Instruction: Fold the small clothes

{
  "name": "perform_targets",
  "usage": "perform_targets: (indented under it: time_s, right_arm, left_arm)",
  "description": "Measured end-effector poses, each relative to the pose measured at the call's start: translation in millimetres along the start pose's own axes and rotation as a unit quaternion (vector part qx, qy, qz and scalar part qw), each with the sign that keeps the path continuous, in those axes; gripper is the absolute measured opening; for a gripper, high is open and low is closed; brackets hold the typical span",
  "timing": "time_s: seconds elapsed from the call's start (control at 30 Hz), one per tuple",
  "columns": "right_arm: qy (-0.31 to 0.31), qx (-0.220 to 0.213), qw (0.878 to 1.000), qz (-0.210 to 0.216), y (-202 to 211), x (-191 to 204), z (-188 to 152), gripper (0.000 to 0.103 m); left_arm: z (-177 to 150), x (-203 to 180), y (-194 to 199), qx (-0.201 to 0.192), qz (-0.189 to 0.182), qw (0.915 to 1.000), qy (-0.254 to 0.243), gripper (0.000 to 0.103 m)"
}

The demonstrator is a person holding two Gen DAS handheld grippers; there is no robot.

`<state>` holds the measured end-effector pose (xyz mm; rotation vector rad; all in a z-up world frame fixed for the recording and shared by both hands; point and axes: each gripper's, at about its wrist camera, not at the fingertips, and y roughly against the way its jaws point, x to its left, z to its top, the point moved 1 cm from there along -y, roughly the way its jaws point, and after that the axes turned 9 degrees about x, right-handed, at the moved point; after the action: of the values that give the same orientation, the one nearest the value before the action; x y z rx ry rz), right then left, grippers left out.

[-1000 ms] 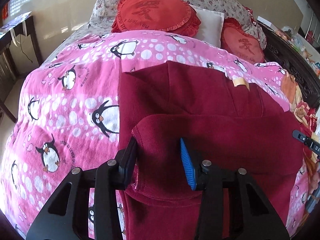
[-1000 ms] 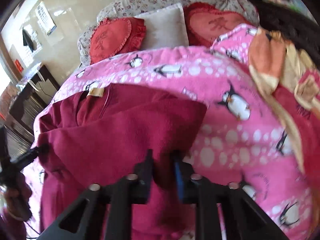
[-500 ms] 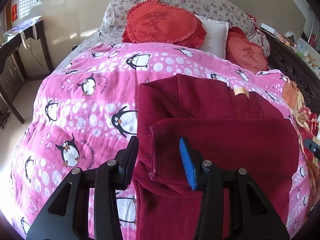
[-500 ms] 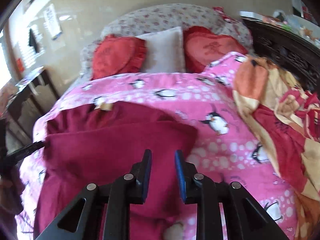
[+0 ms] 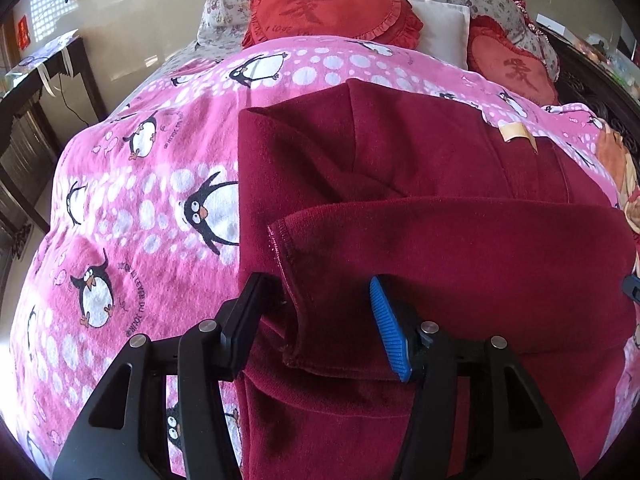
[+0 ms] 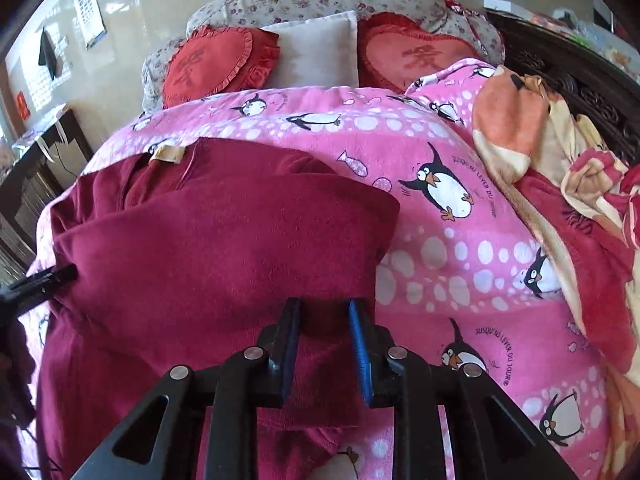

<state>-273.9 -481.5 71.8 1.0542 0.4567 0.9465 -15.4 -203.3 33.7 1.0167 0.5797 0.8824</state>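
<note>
A bed covered by a pink penguin blanket (image 5: 132, 208) fills a sunlit room, with a dark side table (image 5: 44, 80) against the cream wall to the blanket's left and red heart cushions (image 5: 332, 8) and a white pillow (image 5: 440, 32) at its head. A maroon garment (image 5: 400, 168) lies on the blanket's middle, its lower part folded up over the upper part, a tan label (image 5: 516, 133) showing at the collar. The left tongs (image 5: 320, 312) stand apart, their black and blue fingers on either side of the stitched hem corner of the folded flap without pressing it. The right tongs (image 6: 322, 328) hover at the flap's right end, fingers narrowly apart with maroon cloth between them; whether they pinch it cannot be told. Bare blanket lies left of the garment up to the bed's edge; to its right, more blanket runs to a bunched orange-and-red quilt (image 6: 560, 168) against a dark carved bed frame (image 6: 580, 80).
</note>
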Motion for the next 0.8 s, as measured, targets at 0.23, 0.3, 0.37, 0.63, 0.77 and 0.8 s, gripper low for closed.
perform_targets:
  time_s: [0.23, 0.3, 0.37, 0.63, 0.77, 0.8]
  right_arm:
    - [0.021, 0.001, 1.000, -0.006, 24.8, 14.1, -22.5, 0.025]
    - [0.019, 0.020, 0.999, -0.034, 12.0, 10.8, -26.7, 0.026]
    - [0.003, 0.035, 0.999, -0.022, -0.7, 2.7, -29.2, 0.028]
    - [-0.009, 0.015, 1.000, -0.003, 40.5, 0.4, -46.7, 0.031]
    - [-0.007, 0.025, 0.999, 0.021, 54.3, 2.6, -69.7, 0.038]
    - [-0.006, 0.028, 0.999, 0.026, 55.7, 3.3, -75.8, 0.042]
  left_arm:
    - [-0.6, 0.5, 2.2, 0.002, 0.003, 1.0000, -0.001, 0.054]
    - [-3.0, 1.4, 6.5, 0.005, 0.003, 1.0000, 0.002, 0.054]
    - [-7.1, 2.1, 12.9, 0.008, 0.003, 1.0000, 0.000, 0.054]
    - [-47.7, 15.1, 44.7, 0.013, 0.005, 0.9998, -0.013, 0.054]
    - [-78.3, 27.0, 60.2, 0.024, -0.013, 0.9996, -0.004, 0.054]
    - [-87.7, 29.4, 62.8, 0.027, -0.017, 0.9995, -0.001, 0.054]
